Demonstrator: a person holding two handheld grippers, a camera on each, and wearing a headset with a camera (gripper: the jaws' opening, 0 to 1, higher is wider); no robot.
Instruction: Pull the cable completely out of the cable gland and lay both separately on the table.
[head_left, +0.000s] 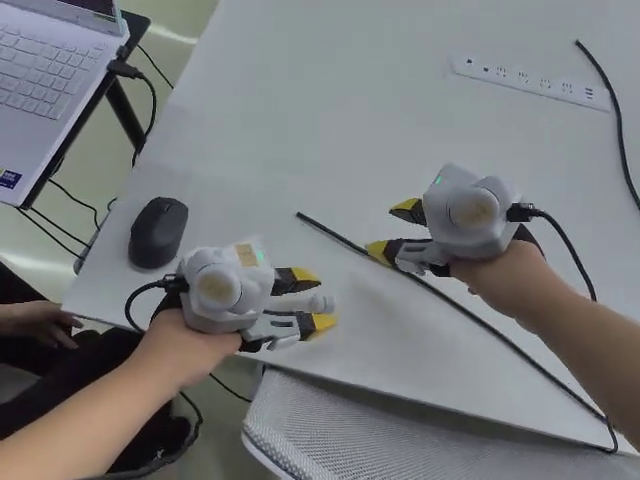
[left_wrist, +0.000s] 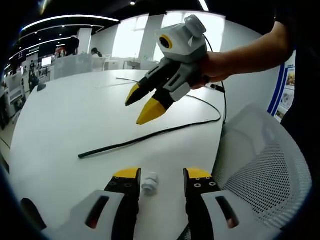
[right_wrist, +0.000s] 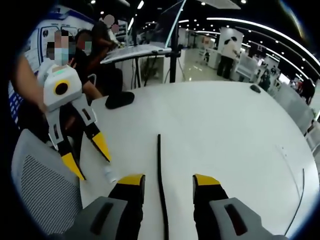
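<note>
Mouse (head_left: 157, 231) and laptop (head_left: 50, 70) at my left, power strip (head_left: 527, 80) far | my left gripper (head_left: 313, 298) jaws apart, gland (left_wrist: 149, 183) lying between | my right gripper (head_left: 392, 229) spread astride cable (right_wrist: 160, 170)

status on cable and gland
Left gripper open, right gripper open. Thin black cable out, flat on white table. Small white plastic gland apart, between left jaws. Black mouse well aside.

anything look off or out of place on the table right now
Nothing looks damaged or askew. The black cable lies flat on the white table, fully out of the small white cable gland, which sits apart between the open left gripper's jaws, fairly near the table edge. The right gripper hangs open over the cable.
</note>
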